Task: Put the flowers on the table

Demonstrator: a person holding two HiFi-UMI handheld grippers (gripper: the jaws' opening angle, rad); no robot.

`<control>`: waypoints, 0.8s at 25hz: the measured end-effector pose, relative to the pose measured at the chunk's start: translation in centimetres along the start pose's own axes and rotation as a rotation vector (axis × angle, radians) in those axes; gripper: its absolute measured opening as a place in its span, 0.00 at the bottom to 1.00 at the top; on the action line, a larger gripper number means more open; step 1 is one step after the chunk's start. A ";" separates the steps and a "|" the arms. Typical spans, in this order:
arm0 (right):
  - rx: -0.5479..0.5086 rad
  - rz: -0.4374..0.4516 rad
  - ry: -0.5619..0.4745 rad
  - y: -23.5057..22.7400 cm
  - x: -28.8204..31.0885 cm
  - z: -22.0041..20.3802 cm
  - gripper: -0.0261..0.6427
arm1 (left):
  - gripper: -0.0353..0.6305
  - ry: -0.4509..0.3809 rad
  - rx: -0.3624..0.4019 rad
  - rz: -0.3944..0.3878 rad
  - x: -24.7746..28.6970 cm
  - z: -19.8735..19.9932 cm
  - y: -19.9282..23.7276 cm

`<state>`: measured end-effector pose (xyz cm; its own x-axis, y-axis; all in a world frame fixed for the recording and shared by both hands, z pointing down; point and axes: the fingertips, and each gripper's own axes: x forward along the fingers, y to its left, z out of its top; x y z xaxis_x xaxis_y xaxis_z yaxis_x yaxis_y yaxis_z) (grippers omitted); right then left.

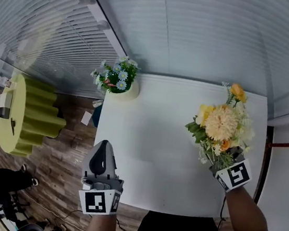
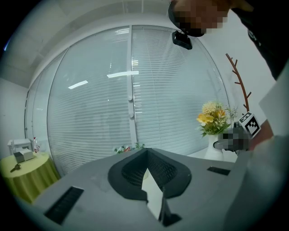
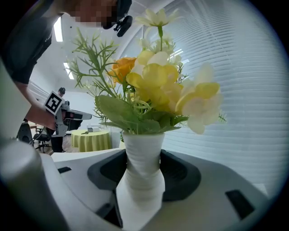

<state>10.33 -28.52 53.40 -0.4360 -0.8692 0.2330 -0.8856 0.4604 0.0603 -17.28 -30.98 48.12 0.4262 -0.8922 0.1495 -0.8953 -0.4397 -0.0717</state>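
Right tongs (image 3: 140,182): clamped on the white vase (image 3: 142,155) of flowers (image 1: 221,123).
Vase: upright, long axis vertical, blooms pointing up, over the right side of the surface (image 1: 152,140).
Left tongs (image 2: 152,198): pinched together, empty.

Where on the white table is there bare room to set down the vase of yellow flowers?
The table is bare across its middle and near edge, between the blue flower pot at the far left corner and the vase of yellow flowers held by the right gripper at the right side. Only that far left corner is taken.
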 end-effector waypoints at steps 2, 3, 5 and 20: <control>0.005 0.000 -0.005 0.0 -0.1 0.0 0.40 | 0.05 -0.005 0.017 0.000 -0.3 0.0 0.1; 0.005 0.000 -0.007 -0.1 -0.1 -0.1 0.40 | 0.05 -0.003 0.023 -0.002 -0.4 0.0 0.1; 0.003 -0.007 -0.010 -0.2 0.0 -0.1 0.41 | 0.05 0.001 0.025 0.002 -0.6 0.0 0.2; 0.039 -0.045 0.035 -0.8 -0.6 -1.6 0.52 | 0.05 -0.037 0.074 -0.013 -2.0 2.3 -0.9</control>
<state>11.52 -28.11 54.79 -0.3907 -0.8816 0.2647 -0.9100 0.4133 0.0335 -17.02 -28.98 45.63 0.4436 -0.8889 0.1146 -0.8781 -0.4567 -0.1428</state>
